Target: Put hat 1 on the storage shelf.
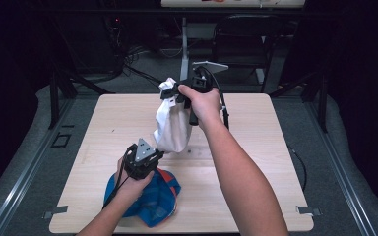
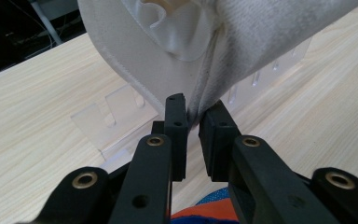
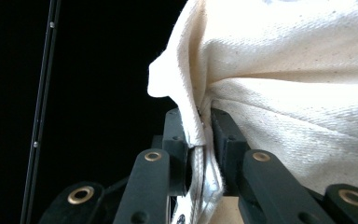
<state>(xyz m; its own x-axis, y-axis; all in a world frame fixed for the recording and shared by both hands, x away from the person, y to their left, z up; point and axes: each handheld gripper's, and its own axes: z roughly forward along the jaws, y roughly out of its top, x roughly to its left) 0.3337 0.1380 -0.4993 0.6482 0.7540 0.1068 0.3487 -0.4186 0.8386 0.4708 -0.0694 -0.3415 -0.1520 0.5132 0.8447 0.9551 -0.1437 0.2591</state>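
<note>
White cloth (image 1: pixel 173 125), pinched by both hand-held grippers

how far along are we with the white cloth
Done: the white cloth is lifted off the table. In hand: the right hand-held gripper pinches its top, the left hand-held gripper its bottom edge. Left: the blue and orange cloth lies untouched.

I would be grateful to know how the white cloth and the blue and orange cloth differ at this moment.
The white cloth hangs lifted above the table, while the blue and orange cloth lies crumpled on it. The right gripper pinches the white cloth's top and the left gripper its lower edge; neither clamps the blue and orange cloth. Both are soft fabric.
</note>
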